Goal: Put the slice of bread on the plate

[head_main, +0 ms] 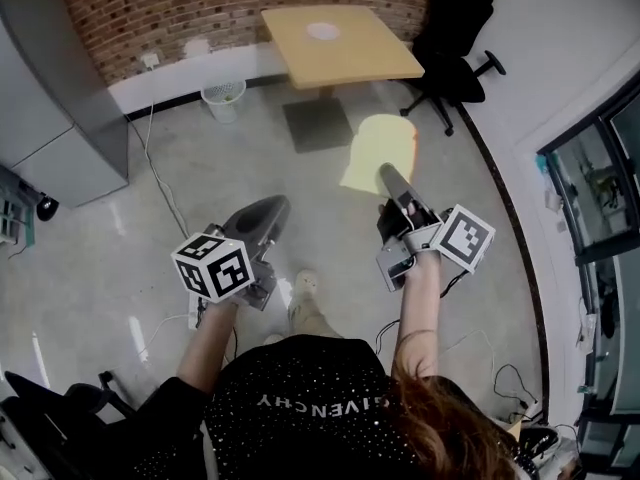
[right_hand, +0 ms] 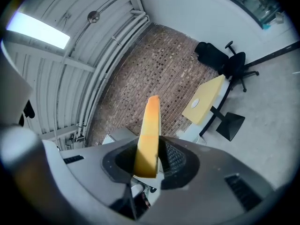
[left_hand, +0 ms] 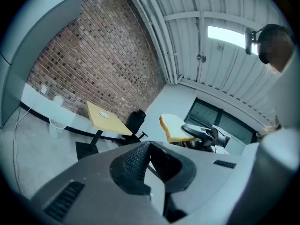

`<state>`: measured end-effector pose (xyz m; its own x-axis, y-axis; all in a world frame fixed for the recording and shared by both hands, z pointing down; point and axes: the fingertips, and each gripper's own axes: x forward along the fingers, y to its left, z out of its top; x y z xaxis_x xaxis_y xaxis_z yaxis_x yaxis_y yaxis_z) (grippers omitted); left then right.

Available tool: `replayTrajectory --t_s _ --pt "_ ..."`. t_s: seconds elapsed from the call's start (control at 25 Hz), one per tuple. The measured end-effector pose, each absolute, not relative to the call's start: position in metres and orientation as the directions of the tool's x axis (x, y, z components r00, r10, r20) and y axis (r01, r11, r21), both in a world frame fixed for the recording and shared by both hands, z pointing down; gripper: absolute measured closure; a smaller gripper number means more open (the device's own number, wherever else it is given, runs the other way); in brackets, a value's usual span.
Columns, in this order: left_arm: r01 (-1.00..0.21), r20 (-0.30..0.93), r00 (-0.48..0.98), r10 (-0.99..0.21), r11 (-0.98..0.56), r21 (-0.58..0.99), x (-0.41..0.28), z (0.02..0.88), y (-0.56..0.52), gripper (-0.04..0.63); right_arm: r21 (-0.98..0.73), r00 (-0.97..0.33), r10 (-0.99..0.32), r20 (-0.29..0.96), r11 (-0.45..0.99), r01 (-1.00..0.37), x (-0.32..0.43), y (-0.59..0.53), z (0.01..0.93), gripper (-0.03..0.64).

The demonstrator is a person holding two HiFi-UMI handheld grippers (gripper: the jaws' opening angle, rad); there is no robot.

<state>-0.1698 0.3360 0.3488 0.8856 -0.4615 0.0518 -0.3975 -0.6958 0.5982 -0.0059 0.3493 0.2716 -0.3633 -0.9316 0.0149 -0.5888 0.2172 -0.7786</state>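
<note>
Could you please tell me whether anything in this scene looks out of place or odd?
Nothing looks spilled or damaged. The only unusual sight is the slice of bread, pinched by the right gripper and held above the floor, well short of the plate on the table. The left gripper is shut and empty.

The right gripper point(head_main: 392, 180) clamps the slice of bread point(head_main: 375, 148), held out over the floor. The left gripper point(head_main: 262, 214), alongside, carries nothing. The plate point(head_main: 323, 31) rests on the table point(head_main: 370, 56) ahead.

Open floor point(head_main: 190, 183) ahead, tabletop point(head_main: 352, 56) free around the plate point(head_main: 323, 31), office chair point(head_main: 455, 23) off its right edge, wastebasket point(head_main: 223, 98) left.
</note>
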Motion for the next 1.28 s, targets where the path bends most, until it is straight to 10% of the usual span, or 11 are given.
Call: replayTrajectory --t_s 1.28 --pt "-0.419 0.066 0.851 -0.521 -0.598 0.683 0.009 0.382 0.087 0.586 -0.843 -0.504 -0.862 0.047 0.236 -0.483 0.118 0.082 0.345 0.522"
